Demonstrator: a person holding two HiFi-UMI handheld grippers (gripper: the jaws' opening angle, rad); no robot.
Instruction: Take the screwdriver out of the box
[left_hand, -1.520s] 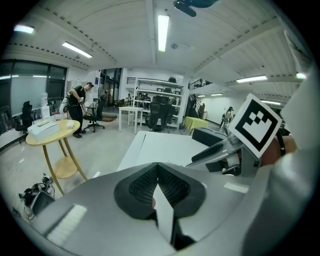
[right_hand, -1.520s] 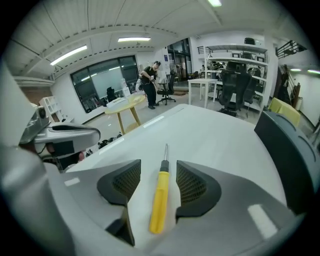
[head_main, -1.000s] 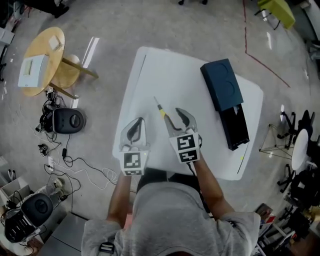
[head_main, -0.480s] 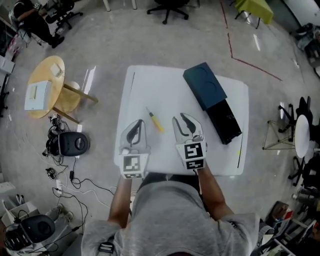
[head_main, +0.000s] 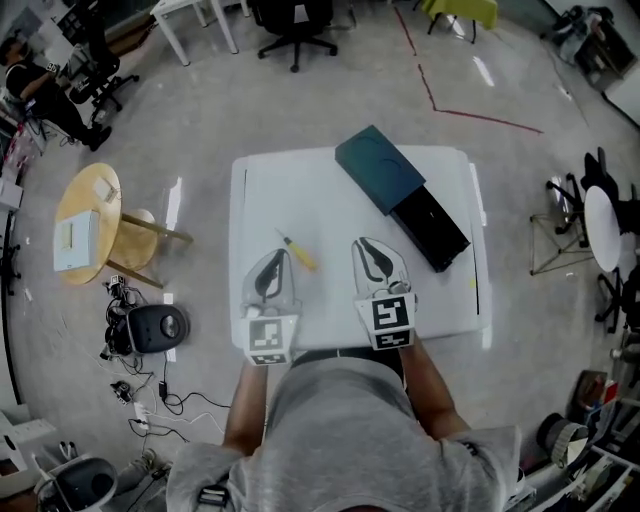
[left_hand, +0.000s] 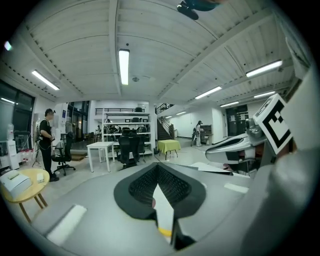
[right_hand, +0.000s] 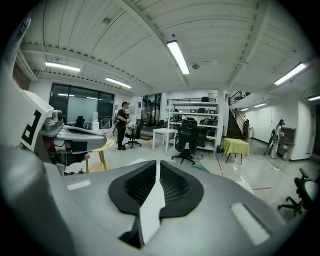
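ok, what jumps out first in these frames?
The dark box at the far right of the white table, its black drawer slid open. Then the yellow-handled screwdriver lying loose between the left gripper and the right gripper; the right's jaws have just been closing, nothing between them.

I am standing in what is looking like a big open lab or workshop hall: a polished concrete floor (head_main: 200, 120) is stretching out around my white table (head_main: 300, 200) and carrying a red tape line (head_main: 480, 119), strip lights (right_hand: 178, 56) are running along a high ribbed ceiling (right_hand: 100, 40), office chairs (right_hand: 186, 137) and shelving (right_hand: 200, 107) are filling the back, a staircase (right_hand: 235, 119) is climbing up, and cables (head_main: 160, 395) are trailing near a round wooden table (head_main: 105, 200)
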